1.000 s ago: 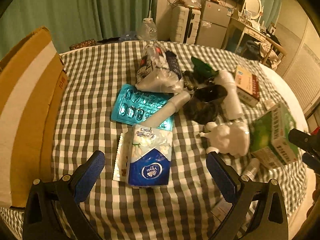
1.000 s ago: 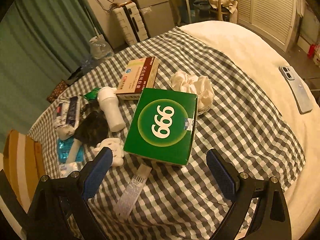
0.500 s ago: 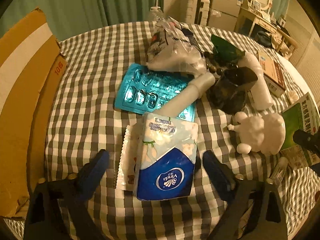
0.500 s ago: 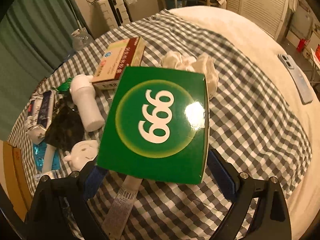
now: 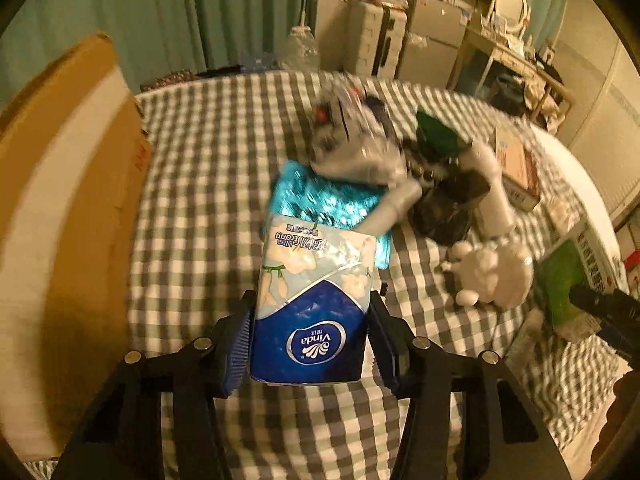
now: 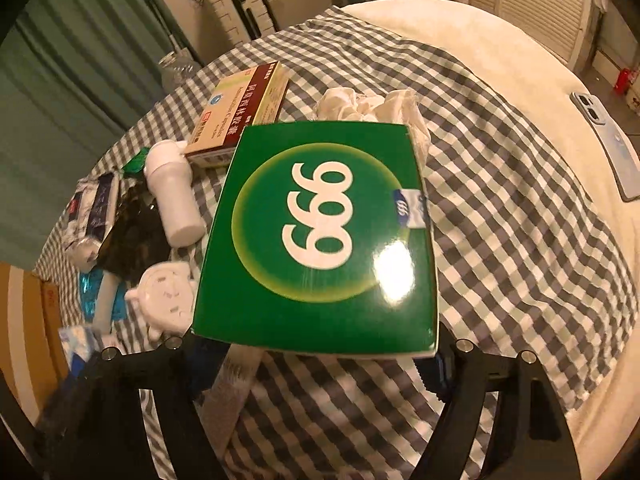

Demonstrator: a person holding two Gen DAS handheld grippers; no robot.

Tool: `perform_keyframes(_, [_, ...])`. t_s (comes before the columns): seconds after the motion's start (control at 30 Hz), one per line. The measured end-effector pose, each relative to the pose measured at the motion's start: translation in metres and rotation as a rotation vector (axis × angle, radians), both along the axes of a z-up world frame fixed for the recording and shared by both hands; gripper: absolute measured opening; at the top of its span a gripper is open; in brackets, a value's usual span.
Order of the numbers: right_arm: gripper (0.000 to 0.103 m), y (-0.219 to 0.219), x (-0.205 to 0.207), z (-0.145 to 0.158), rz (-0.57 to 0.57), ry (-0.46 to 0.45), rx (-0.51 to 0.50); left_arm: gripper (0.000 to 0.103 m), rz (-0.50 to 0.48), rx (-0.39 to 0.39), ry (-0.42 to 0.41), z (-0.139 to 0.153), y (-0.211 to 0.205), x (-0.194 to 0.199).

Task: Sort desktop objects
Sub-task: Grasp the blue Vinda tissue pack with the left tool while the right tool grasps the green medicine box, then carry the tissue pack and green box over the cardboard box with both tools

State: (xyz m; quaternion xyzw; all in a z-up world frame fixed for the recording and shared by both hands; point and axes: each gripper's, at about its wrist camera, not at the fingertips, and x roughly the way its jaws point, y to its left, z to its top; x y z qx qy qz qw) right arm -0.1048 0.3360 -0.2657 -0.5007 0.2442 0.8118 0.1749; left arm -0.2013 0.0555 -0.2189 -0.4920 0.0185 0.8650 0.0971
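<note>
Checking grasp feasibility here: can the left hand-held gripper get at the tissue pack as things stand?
Probably yes. The tissue pack already sits between the fingers of the left hand-held gripper, whose jaws are closing on it, and nothing stands in between.

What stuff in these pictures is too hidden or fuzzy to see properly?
- Right wrist view: the right tool's fingertips, hidden under the green box.
- Left wrist view: the clear plastic bag, motion-blurred; its contents are unreadable.
- Left wrist view: the cardboard box, cut off by the edge.
</note>
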Motion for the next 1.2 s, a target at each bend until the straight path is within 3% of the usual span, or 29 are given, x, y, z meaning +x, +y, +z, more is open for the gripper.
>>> perform_keyframes(0.5, [0.078,-0.016,0.039,0.089,0.064,0.105,0.079,0.054,-0.009,0.060,0.130,0.093,-0.017,0.035])
perform_keyframes(0.6, [0.078,-0.024,0.044,0.107,0.090,0.131,0.090,0.054,-0.001,0.034,0.179,0.117,-0.023,0.045])
perform_keyframes(1.2, [0.078,-0.108,0.081,0.209,0.258,0.287,0.220,0.054,0.052,0.089,0.323,0.197,-0.076,0.087])
